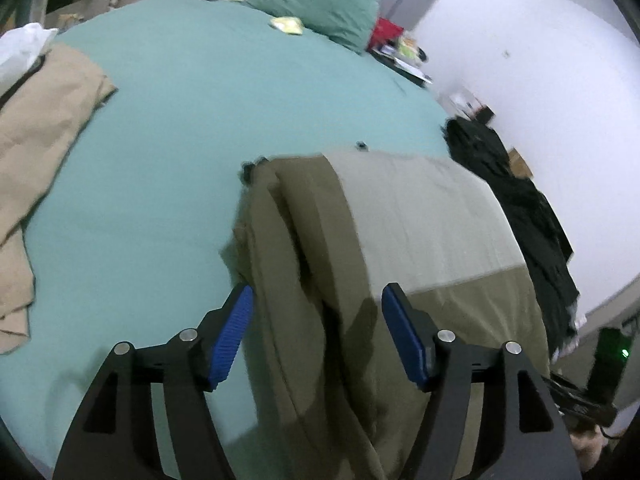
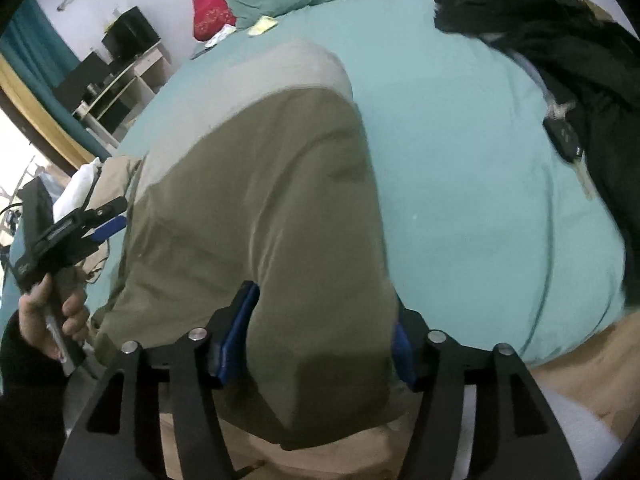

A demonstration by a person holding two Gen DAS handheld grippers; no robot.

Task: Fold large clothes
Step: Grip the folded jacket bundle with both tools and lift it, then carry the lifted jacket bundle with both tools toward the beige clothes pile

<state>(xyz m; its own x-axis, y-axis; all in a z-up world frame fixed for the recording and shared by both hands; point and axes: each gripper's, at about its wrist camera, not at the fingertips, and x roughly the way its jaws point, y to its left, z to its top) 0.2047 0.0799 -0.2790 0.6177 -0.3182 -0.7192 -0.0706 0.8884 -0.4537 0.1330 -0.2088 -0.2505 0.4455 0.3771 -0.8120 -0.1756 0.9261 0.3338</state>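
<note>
An olive garment (image 1: 360,280) with a paler grey-beige panel (image 1: 420,216) lies folded in a long strip on the teal bed sheet (image 1: 180,120). My left gripper (image 1: 318,292) hovers over its near end, blue pads wide apart and touching nothing: open. In the right wrist view the same olive garment (image 2: 260,200) runs away from me. My right gripper (image 2: 324,300) straddles its near end; the cloth fills the gap between the pads without being pinched, so the gripper is open. The left gripper (image 2: 104,216) shows at the left, held by a hand (image 2: 52,312).
A beige garment (image 1: 40,140) lies at the bed's left side, with more beige cloth (image 2: 580,368) near me. A heap of black clothes (image 1: 520,208) sits along the right edge, with a car key (image 2: 564,140) beside it. Green pillow (image 1: 316,4) and red pillow (image 2: 212,4) lie at the head.
</note>
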